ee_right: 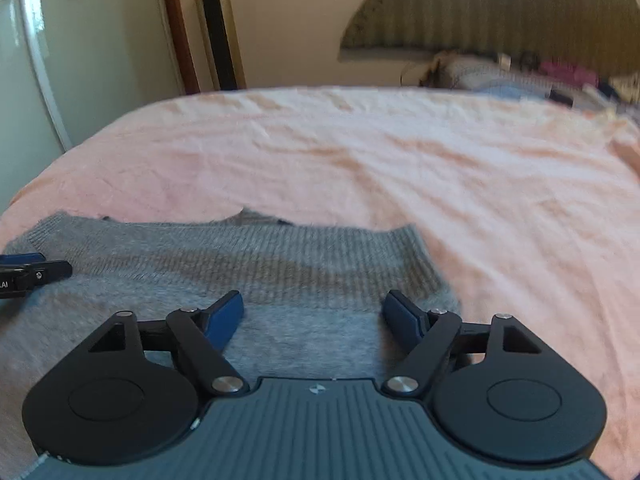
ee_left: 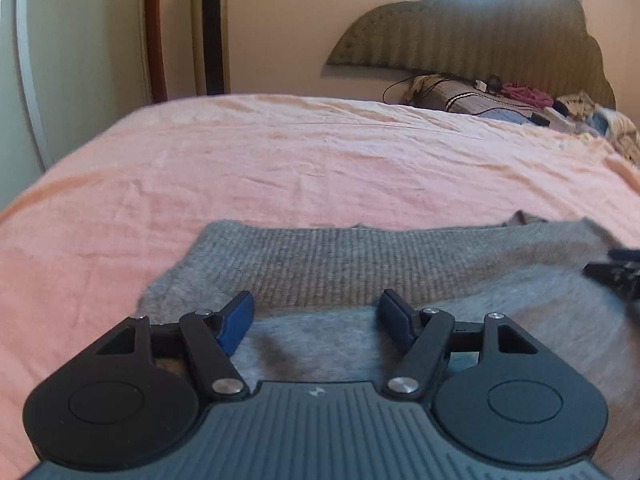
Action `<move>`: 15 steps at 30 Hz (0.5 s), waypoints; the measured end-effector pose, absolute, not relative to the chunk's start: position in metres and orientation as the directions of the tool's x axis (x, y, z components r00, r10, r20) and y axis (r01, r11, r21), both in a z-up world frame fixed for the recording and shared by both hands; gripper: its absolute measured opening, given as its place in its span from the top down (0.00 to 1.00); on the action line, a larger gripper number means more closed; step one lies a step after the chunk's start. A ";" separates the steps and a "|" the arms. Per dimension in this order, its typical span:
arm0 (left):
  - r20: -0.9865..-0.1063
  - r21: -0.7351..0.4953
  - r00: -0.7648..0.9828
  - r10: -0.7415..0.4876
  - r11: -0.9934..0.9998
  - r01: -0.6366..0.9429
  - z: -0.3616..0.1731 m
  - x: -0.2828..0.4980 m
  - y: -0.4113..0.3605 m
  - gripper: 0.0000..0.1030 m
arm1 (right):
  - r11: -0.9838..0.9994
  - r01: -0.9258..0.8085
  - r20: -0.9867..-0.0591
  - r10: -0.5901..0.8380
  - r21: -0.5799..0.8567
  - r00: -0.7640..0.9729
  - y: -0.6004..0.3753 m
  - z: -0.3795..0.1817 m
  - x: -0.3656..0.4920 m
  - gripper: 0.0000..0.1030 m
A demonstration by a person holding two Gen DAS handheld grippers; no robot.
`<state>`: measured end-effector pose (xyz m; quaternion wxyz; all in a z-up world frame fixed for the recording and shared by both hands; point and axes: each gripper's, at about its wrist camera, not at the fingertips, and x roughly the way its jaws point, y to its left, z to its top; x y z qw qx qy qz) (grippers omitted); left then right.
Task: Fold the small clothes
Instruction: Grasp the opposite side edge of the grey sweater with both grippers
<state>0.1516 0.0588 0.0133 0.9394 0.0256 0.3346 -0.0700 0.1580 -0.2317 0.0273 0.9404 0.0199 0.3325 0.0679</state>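
Pink bedspread (ee_left: 280, 152), grey sweater (ee_left: 360, 256) crosswise

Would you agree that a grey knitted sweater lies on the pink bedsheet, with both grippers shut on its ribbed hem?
Not quite: both grippers are open above the grey sweater on the pink bedsheet. The left gripper shows this in the left wrist view, the right gripper in the right wrist view.

Home bedrm, pink-sheeted bed (ee_left: 280, 152), padded headboard (ee_left: 480, 28), prob. wardrobe (ee_left: 80, 40)
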 end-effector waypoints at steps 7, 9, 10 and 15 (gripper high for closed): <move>-0.617 0.080 0.787 0.000 0.995 0.062 0.028 0.142 0.056 0.30 | 0.994 -0.070 -0.655 0.108 0.083 0.748 -0.229 0.041 0.156 0.17; -0.589 -0.006 0.808 -0.028 1.000 0.030 0.049 0.107 0.074 0.31 | 0.966 -0.022 -0.624 0.183 0.257 0.760 -0.249 0.061 0.126 0.18; -0.563 -0.092 0.822 -0.081 0.995 0.035 0.058 0.082 0.088 0.31 | 0.935 -0.038 -0.571 0.247 0.353 0.783 -0.262 0.071 0.100 0.17; -0.503 -0.588 0.819 -0.276 0.804 -0.090 0.051 -0.052 0.166 0.24 | 0.762 0.067 -0.471 0.325 0.644 0.820 -0.315 0.062 -0.032 0.00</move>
